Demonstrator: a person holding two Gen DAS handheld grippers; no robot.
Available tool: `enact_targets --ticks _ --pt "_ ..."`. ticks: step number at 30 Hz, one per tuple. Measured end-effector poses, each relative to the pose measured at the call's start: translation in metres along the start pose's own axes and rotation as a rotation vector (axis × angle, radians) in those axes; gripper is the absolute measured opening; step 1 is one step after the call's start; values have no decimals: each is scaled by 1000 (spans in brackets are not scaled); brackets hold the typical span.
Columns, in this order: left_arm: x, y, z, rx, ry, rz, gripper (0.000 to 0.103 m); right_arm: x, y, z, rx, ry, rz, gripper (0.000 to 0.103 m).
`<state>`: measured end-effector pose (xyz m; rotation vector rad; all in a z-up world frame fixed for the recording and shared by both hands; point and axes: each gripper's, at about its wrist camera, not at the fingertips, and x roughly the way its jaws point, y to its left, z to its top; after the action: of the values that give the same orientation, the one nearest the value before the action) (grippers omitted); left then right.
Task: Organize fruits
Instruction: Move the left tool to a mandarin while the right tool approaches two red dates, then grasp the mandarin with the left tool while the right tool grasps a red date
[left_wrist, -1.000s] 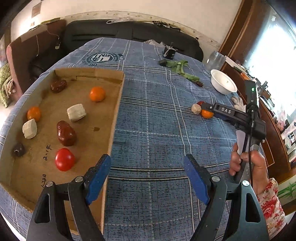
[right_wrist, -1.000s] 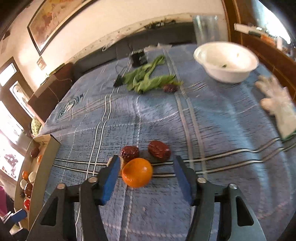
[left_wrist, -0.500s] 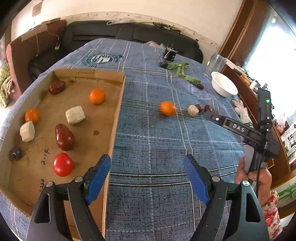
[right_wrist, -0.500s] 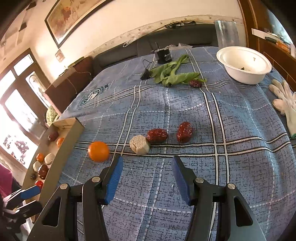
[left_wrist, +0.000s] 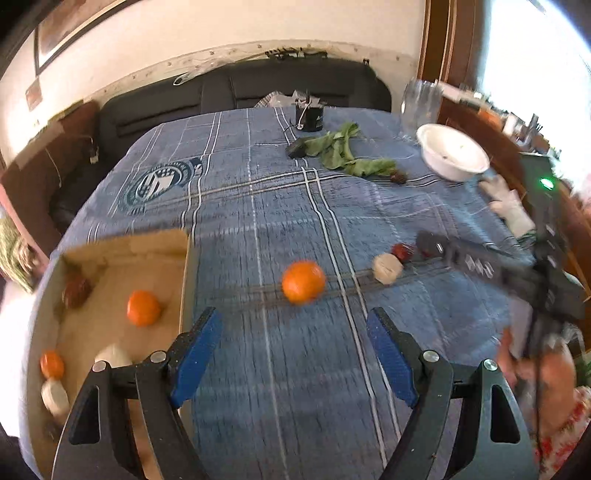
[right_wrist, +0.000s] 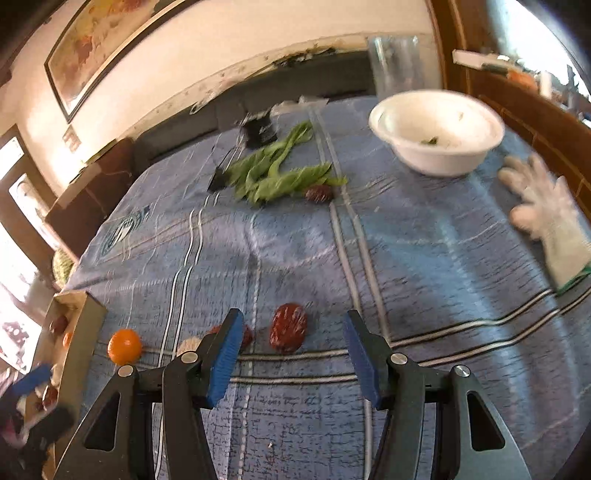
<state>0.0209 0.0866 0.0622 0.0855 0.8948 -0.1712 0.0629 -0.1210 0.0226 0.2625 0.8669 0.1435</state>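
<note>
Looking along my left gripper (left_wrist: 295, 354), I see its blue jaws standing wide apart with nothing between them. A loose orange (left_wrist: 303, 281) lies on the blue plaid cloth (left_wrist: 258, 206) of the bench just ahead of the jaws, roughly on their centre line and slightly nearer the left one, touching neither. Left of the left jaw sits the cardboard tray (left_wrist: 186, 273), its near wall just beside that jaw; inside I can make out another orange (left_wrist: 143, 307), a smaller orange fruit (left_wrist: 51, 363), a red date (left_wrist: 77, 291) and two pale chunks (left_wrist: 55, 397), all blurred. Ahead and right of the right jaw lies a pale chunk (left_wrist: 386, 268) with dates just beyond it, partly hidden by the other gripper's dark body.

From my right gripper (right_wrist: 291, 356), the jaws are likewise spread and holding nothing. A wrinkled red date (right_wrist: 289, 331) lies just ahead of them, between the two tips' lines and closer to the left jaw, not touching. A second date (right_wrist: 247, 336) and the pale chunk (right_wrist: 189, 345) peek out behind the left jaw. The loose orange (right_wrist: 125, 346) is well off to the left of that jaw, beside the tray's wall (right_wrist: 83, 332). Far ahead lie leafy greens (right_wrist: 275, 177) with another date (right_wrist: 318, 192) at their edge, a white bowl (right_wrist: 436, 129) ahead to the right, and a pale glove (right_wrist: 546, 218) far right.
</note>
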Motion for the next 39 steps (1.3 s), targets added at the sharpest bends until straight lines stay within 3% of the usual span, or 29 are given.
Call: enact_targets --ticks 2,5,7,10,13,22,27,30,31,32,33,35,39 --pt "16 -2 11 23 12 20 79 2 3 0 -15 3 16 57" --pt "43 -5 19 36 66 42 62 3 7 -1 -41 7 42 51" --pt "53 -6 19 34 80 -12 61 5 11 -2 -58 18 52 44" --pt "56 -13 18 38 86 -22 59 6 12 -3 -67 21 64 37" --pt "54 -22 13 59 88 -83 31 6 14 -4 -83 24 66 23" --pt "41 -27 -1 65 66 -83 30 0 8 -7 -66 21 58 23" --pt "49 -26 -3 60 80 -91 41 -5 4 -7 -45 15 79 23" --pt "55 -30 -11 70 92 -91 41 -9 -6 -4 13 14 134 23" --pt "54 -32 -14 80 84 -81 40 -11 -12 -3 41 14 155 23" --pt "53 -32 -15 80 78 -76 31 -12 -16 -2 62 14 168 23" --pt "51 -32 -15 75 77 -75 15 -12 -21 -1 85 13 182 23" --pt "49 -29 -16 59 84 -100 1 -12 -30 0 125 16 206 23" --pt "44 -24 -16 32 73 -88 1 -9 -40 0 177 21 259 25"
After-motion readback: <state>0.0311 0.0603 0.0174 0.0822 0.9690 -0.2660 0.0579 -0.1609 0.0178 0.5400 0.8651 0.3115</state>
